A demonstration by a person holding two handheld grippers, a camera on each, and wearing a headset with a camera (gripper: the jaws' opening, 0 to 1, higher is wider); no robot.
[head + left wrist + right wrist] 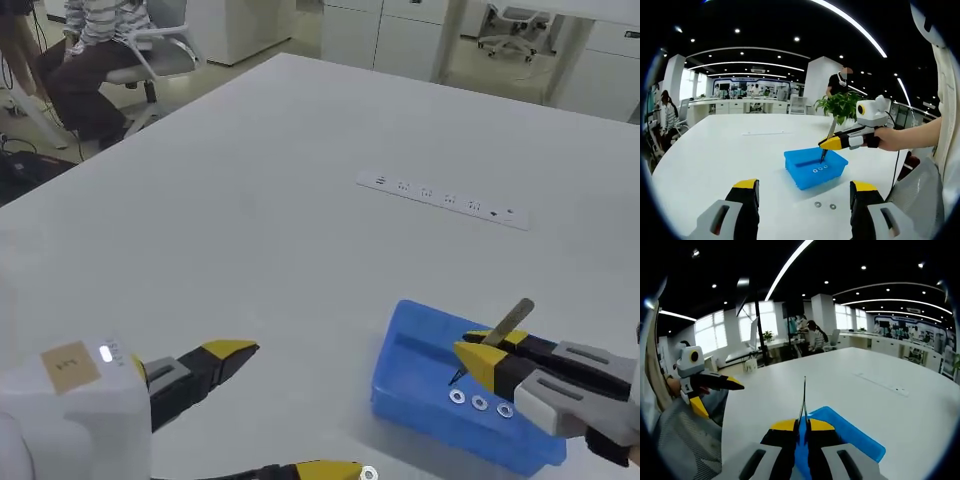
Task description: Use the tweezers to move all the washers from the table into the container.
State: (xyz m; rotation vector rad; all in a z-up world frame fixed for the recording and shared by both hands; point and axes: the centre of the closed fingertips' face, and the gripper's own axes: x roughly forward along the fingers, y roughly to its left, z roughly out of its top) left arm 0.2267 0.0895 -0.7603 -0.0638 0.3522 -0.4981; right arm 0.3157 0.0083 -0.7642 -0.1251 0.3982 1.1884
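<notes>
The blue container [430, 345] [802, 161] [852, 439] sits on the white table, with three washers [480, 403] [820, 170] lying inside it. My right gripper [478, 362] [802, 426] is shut on the tweezers [508, 322] [804, 397], whose tips point down into the container above the washers. In the left gripper view the right gripper [836, 142] holds the tweezers [830, 132] over the box. Two washers [825, 205] lie on the table in front of the container, and one washer [368, 474] lies by my left gripper [275, 410] [805, 186], which is open and holds nothing.
A white power strip [445, 200] lies flat further back on the table [250, 220]. A person sits on a chair [150, 55] past the far left corner. A potted plant [840, 106] and a standing person [842, 82] are behind the table.
</notes>
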